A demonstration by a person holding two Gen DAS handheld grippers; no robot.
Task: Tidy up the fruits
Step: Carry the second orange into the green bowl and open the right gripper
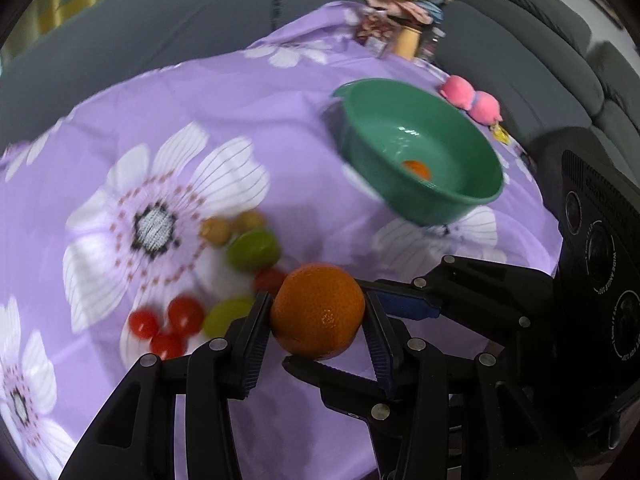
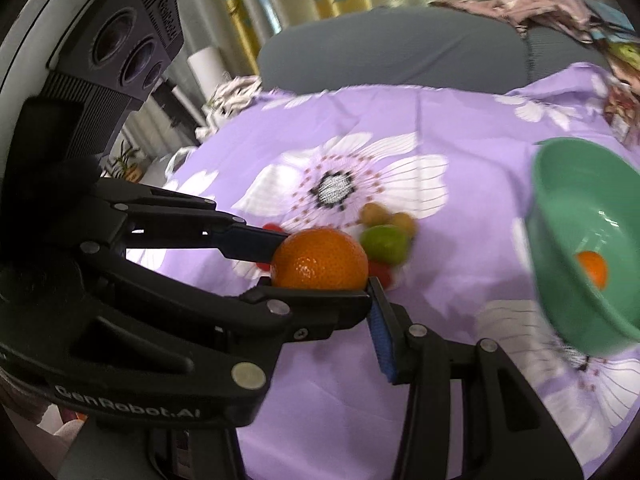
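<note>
Right wrist view: white lettering "QenRobot.AI" is showing along the black arm of the left tool [image 2: 320, 260], low at the left of the frame; the first letter is reading as Q or G, uncertain.

Left wrist view: the black camera module [image 1: 600, 240] on the other unit is carrying white ring print around its lenses; "WIDE ANGLE" is reading clearly, the remaining small characters are blurring out. No other text is legible.
</note>
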